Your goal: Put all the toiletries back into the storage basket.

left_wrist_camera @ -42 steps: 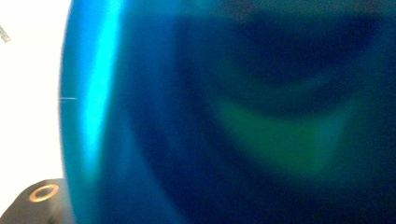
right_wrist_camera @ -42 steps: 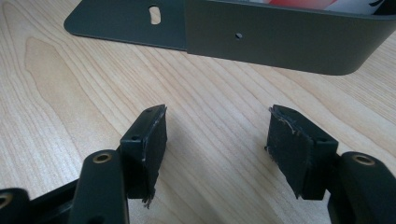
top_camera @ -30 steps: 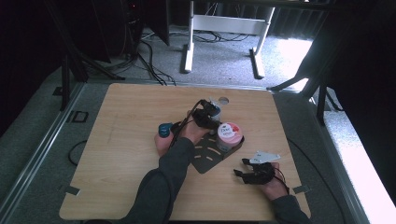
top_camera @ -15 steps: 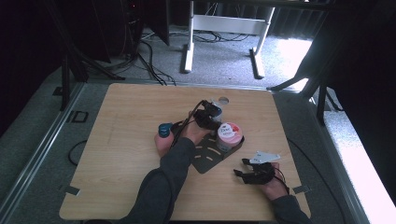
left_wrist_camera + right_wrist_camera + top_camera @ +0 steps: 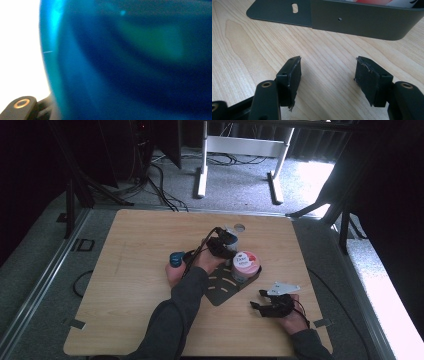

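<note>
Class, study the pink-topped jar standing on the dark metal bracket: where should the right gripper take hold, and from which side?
Probably by its round lid rim, coming down from above. The jar stands upright, and the raised wall of the bracket screens its lower body from the open right gripper.

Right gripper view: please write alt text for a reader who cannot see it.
The right gripper has open black jaws with nothing between them, just above a light wooden table. Beyond them stands a dark grey metal bracket.
</note>
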### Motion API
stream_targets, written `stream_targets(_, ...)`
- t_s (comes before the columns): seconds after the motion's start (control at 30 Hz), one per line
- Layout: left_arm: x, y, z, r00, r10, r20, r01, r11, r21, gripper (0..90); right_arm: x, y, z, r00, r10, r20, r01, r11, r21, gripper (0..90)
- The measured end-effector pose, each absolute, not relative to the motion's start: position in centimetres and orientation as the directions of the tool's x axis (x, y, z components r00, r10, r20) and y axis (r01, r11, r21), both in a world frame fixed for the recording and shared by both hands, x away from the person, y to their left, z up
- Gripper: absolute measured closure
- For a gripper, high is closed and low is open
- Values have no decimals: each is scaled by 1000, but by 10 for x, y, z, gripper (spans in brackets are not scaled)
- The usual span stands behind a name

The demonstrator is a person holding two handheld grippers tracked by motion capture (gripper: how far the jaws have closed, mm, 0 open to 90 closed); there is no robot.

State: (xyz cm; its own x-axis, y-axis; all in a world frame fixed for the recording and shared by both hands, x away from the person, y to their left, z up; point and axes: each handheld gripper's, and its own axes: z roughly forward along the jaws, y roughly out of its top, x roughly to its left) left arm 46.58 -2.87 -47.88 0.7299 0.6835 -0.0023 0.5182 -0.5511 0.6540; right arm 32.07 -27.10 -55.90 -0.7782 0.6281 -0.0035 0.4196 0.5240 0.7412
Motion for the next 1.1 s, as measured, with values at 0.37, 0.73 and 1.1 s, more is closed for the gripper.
stream_targets(0.37, 465, -27, -477, 729, 684, -17, 521, -538, 663, 518, 321, -271, -559, -778, 628, -4, 419, 524, 741, 370)
stream_targets(0.73, 463, -28, -476, 713, 701, -30, 543, -524, 657, 526, 321, -271, -559, -778, 628, -4, 419, 524, 742, 370)
stream_targets(1.1, 461, -24, -476, 718, 695, -40, 546, -527, 651, 457, 321, -271, -559, -778, 628, -4, 419, 524, 742, 370)
